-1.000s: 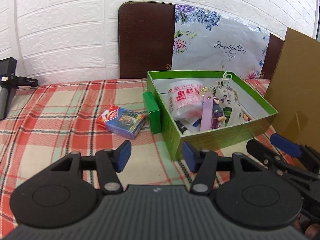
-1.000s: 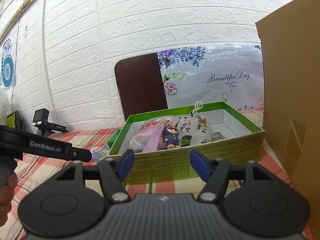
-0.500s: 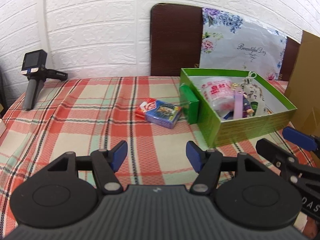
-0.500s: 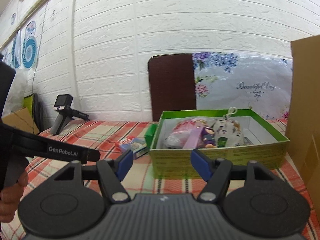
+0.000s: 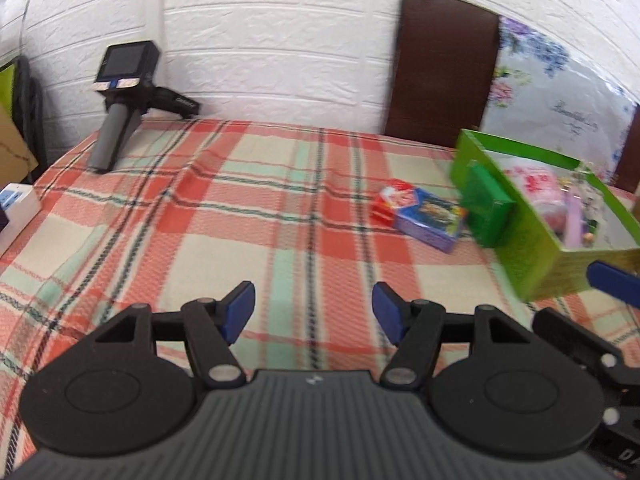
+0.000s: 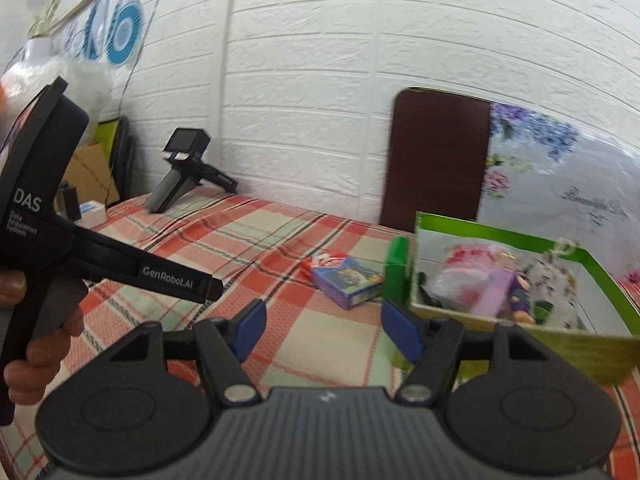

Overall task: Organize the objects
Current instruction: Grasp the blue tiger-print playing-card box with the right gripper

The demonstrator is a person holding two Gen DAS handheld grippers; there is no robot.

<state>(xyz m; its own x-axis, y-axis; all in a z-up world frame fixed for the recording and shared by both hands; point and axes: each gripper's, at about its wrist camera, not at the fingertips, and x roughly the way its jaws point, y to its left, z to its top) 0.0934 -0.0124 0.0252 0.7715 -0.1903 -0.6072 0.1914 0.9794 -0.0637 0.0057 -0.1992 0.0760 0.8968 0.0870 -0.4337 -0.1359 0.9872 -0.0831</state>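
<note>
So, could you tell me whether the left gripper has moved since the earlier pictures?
Yes. The left gripper has swung away to the left: the green box, formerly ahead of it, now sits at the right edge. Its jaws have just been opening, empty.

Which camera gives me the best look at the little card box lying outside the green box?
The left wrist view: the card box lies flat on the plaid cloth, its top and sides visible, beside the green box. The right wrist view shows it from lower down and foreshortened.

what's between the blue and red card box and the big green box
A small dark green box stands between the blue and red card box and the big green open box, seen in both wrist views.
</note>
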